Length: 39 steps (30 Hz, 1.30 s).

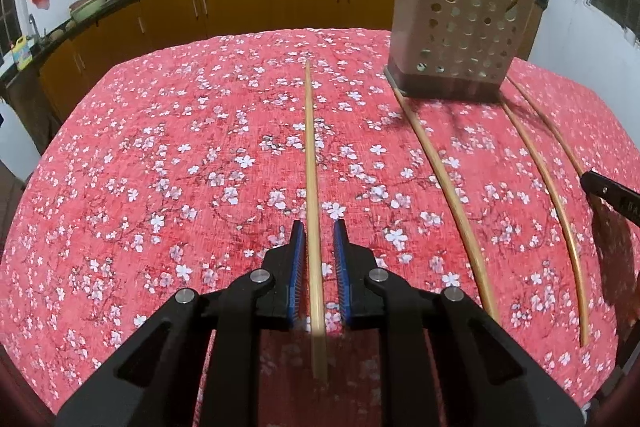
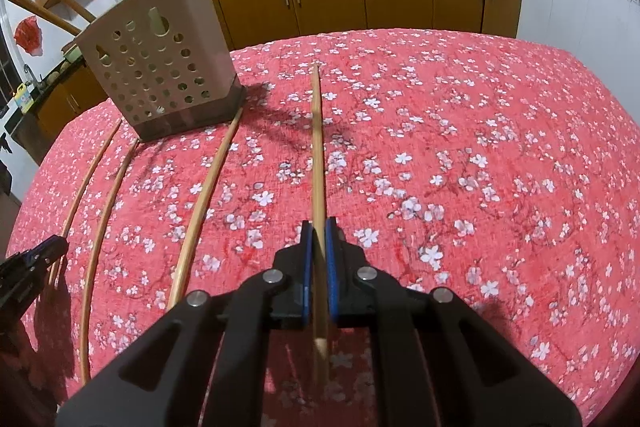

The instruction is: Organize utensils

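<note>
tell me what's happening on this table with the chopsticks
A person with a gripper in each hand is sorting chopsticks on a floral tablecloth. The right gripper is shut on one chopstick. The left gripper straddles another chopstick, pads not quite pressing. More chopsticks lie near the perforated holder, which already holds some.
</note>
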### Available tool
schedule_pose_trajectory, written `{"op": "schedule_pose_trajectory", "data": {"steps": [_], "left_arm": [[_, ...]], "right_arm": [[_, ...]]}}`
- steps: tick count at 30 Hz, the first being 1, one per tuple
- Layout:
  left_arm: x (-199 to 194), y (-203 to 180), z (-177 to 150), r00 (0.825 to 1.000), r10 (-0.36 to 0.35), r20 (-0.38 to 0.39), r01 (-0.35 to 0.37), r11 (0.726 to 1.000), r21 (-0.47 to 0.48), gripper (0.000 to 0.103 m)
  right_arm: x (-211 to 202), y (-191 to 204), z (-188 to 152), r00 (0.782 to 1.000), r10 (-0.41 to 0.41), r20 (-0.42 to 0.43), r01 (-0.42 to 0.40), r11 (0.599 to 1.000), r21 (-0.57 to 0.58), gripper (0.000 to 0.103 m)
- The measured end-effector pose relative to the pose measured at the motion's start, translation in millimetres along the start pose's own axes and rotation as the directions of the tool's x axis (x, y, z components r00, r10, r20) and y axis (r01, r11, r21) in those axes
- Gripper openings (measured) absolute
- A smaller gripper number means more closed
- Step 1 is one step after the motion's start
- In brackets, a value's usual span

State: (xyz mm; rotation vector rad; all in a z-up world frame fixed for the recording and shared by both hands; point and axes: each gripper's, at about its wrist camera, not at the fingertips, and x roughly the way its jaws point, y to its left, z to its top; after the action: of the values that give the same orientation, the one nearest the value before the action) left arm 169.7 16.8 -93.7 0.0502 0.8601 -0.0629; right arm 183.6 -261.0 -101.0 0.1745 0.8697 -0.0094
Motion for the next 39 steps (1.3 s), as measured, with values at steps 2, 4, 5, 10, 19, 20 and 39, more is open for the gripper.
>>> {"op": "schedule_pose_trajectory", "data": {"steps": [2, 4, 5, 10, 19, 20, 39], "left_arm": [[0.0, 1.5, 1.8, 1.0, 0.003, -0.007, -0.003, 1.0, 0.006, 0.008], [-1.6, 7.0, 4.1, 1.0, -0.008, -0.014, 0.008, 1.0, -0.003, 0.007], [-5.0, 9.1, 6.0, 1.0, -0.011, -0.005, 0.011, 1.0, -0.006, 0.007], [-32.1, 21.4, 22.9, 0.997, -0.035, 0.075, 0.036, 0.999, -0.024, 0.007], [-95.2, 39.0, 70.5, 0.954, -0.117, 0.276, 0.154, 0.981, -0.115, 0.007], [-101.6, 40.5, 74.9, 0.948, -0.121, 0.294, 0.162, 0.98, -0.119, 0.007], [-178.8, 5.6, 132.4, 0.858, -0.202, 0.473, 0.235, 0.972, -0.01, 0.007]], "right_arm": [[-4.4, -2.5, -0.1, 1.0, 0.0, 0.008, 0.0, 1.0, -0.008, 0.008], [-16.7, -3.1, 1.8, 0.999, 0.014, 0.044, -0.014, 1.0, -0.004, 0.008], [-24.1, -5.2, 3.2, 0.998, 0.017, 0.062, -0.017, 1.0, -0.003, 0.008], [-63.2, -12.4, 22.3, 0.984, 0.023, 0.177, -0.025, 1.0, 0.012, 0.008], [-127.2, -14.7, 53.6, 0.922, 0.031, 0.386, -0.041, 0.999, 0.018, 0.008], [-131.8, -13.1, 56.6, 0.915, 0.03, 0.402, -0.04, 0.999, 0.015, 0.008], [-233.7, 30.3, 118.6, 0.779, 0.295, 0.553, -0.263, 0.955, -0.139, 0.008]]}}
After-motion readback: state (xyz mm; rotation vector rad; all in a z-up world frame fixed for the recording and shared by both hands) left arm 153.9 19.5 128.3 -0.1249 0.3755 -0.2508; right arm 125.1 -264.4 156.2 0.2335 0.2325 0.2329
